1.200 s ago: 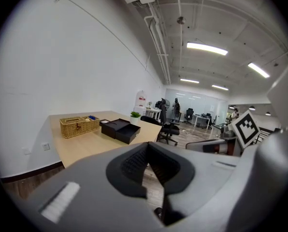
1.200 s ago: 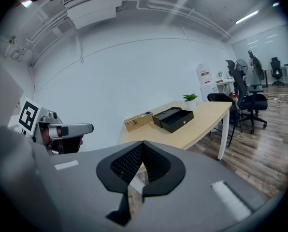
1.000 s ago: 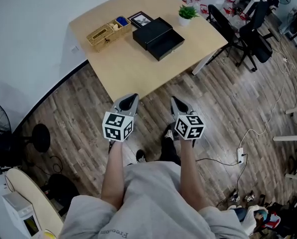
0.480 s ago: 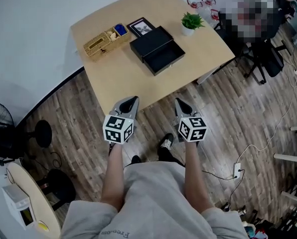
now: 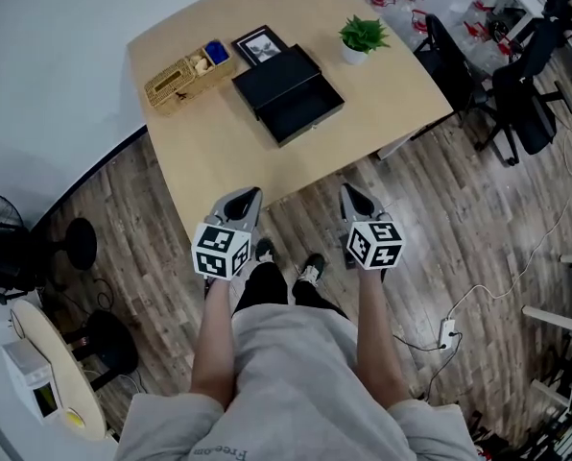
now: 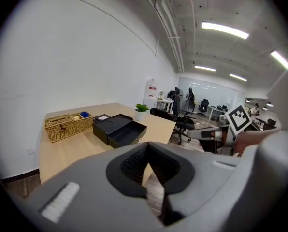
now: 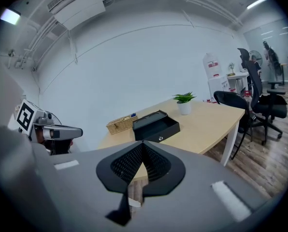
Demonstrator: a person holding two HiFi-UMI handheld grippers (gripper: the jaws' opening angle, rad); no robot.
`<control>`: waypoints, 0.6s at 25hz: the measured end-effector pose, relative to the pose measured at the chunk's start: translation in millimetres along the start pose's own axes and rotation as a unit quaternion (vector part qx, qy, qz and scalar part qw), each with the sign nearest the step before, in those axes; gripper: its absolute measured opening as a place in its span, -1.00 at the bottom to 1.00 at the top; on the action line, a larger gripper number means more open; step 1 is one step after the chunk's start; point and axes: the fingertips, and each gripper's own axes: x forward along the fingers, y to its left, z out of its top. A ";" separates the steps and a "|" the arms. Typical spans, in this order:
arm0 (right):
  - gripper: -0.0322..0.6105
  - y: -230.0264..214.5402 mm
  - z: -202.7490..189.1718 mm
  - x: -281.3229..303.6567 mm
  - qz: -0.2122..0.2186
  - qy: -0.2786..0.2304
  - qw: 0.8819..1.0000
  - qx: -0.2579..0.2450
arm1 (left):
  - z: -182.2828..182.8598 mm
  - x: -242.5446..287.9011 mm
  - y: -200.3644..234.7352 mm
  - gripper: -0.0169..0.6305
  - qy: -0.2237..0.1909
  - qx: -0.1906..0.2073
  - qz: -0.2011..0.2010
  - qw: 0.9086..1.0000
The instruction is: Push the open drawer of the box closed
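Pale wooden desk (image 5: pixel 219 152) beside a white wall carries a black rectangular box (image 5: pixel 272 73), its open drawer (image 5: pixel 303 115) pulled out toward the desk's front edge. Around the box stand a woven wicker basket (image 5: pixel 176 80), a small framed picture (image 5: pixel 260 44) and a potted green plant (image 5: pixel 363 35). Both claws hang well apart from the box, near the desk's front edge above the dark plank floor (image 5: pixel 440 209). The left claw (image 5: pixel 248 197) and right claw (image 5: pixel 349 196) are each clenched tip to tip, holding nothing.
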 end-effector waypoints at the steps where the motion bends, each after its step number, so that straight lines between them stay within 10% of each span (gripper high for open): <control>1: -0.90 -0.8 -0.4 1.8 0.002 0.001 1.000 0.001 | 0.3 1.9 1.0 -0.79 0.002 0.001 0.001 1.000; 15: -0.90 -22.2 24.3 54.6 0.010 -0.001 1.000 0.027 | 50.0 73.1 40.2 -0.79 -0.001 0.024 -0.034 0.999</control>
